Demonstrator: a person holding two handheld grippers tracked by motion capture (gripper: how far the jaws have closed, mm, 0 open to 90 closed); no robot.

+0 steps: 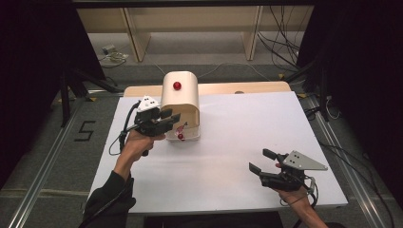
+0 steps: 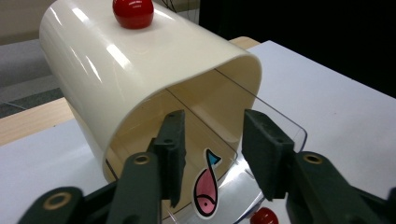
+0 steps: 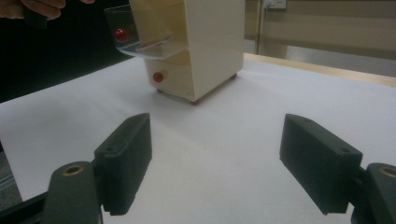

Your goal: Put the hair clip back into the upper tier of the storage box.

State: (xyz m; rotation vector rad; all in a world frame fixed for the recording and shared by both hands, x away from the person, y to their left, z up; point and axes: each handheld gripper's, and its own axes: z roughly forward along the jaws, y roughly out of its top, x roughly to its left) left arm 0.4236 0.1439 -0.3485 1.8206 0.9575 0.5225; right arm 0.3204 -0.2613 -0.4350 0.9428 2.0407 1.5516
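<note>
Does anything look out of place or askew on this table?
Nothing looks spilled or damaged. The cream container stands upright on the white table; its clear flap with the fish sticker is swung open, sticking out in front. The left gripper is open at the flap, the right gripper open and apart.

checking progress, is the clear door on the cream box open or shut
Open: the clear door swings out from the cream box, whose hollow inside shows; left gripper fingers straddle it.
</note>
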